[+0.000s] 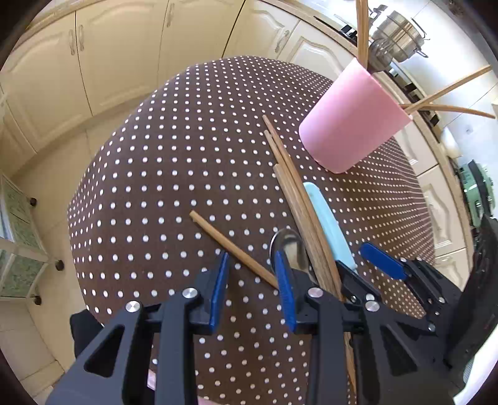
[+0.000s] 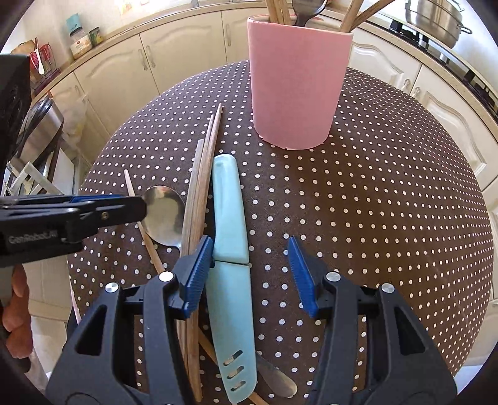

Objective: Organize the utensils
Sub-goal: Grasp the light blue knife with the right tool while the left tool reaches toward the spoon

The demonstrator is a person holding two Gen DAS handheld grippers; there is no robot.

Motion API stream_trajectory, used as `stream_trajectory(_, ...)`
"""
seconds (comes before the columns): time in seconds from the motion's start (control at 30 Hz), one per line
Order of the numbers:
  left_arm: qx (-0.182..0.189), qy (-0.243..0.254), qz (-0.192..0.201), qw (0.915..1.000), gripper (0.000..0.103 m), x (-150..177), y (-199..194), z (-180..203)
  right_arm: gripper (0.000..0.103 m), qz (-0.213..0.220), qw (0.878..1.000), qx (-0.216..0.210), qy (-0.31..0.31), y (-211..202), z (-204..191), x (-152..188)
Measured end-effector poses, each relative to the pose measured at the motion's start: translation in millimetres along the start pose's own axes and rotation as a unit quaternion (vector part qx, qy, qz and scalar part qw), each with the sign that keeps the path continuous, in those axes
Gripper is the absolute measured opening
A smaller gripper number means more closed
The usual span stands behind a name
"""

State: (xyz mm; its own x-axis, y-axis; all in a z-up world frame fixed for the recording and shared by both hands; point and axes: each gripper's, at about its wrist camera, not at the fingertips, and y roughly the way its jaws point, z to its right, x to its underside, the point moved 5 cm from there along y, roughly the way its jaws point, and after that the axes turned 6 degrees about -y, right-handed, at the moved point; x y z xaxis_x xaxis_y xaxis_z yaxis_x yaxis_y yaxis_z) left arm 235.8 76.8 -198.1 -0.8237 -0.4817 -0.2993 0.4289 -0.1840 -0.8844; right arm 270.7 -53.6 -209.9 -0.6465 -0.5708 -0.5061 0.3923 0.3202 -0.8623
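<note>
A pink cup (image 1: 351, 121) (image 2: 298, 87) stands at the far side of the table, with chopsticks and a dark spoon sticking out of it. In front of it lie a bundle of wooden chopsticks (image 1: 289, 174) (image 2: 199, 193), a teal sheathed knife (image 1: 326, 218) (image 2: 230, 218), a metal spoon (image 1: 289, 246) (image 2: 165, 215) and a single chopstick (image 1: 230, 246) (image 2: 152, 249). My left gripper (image 1: 251, 264) (image 2: 140, 204) is open, its pads straddling the single chopstick beside the spoon bowl. My right gripper (image 2: 249, 246) (image 1: 353, 258) is open over the knife's middle; its left pad is close to the knife, its right pad well clear.
The round table (image 1: 155, 187) (image 2: 373, 202) has a brown dotted cloth and drops off to the floor on the left. A metal handle (image 2: 277, 380) lies near the front edge. Cream cabinets ring the table; a steel pot (image 1: 398, 37) (image 2: 435, 18) sits on the stove. A hand (image 2: 15, 311) shows at left.
</note>
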Motion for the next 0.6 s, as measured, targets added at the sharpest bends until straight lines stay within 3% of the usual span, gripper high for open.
stream_trajectory(0.13, -0.039, 0.033, 0.015, 0.9986, 0.031, -4, 5, 13, 0.050, -0.009, 1.000, 0.004, -0.007, 4, 0, -6)
stream_trajectory(0.27, -0.051, 0.051, 0.025, 0.9971, 0.031, -4, 11, 28, 0.049, -0.016, 1.000, 0.005, -0.009, 8, -2, -12)
stream_trajectory(0.5, -0.043, 0.087, 0.020, 0.9950, 0.013, -8, 11, 43, 0.026, -0.020, 1.000, 0.011, -0.011, 10, 1, -16)
stream_trajectory(0.6, -0.044, 0.098, 0.017, 0.9941, 0.007, -15, 9, 42, 0.025, -0.021, 1.000, 0.006, -0.007, 10, 7, -14)
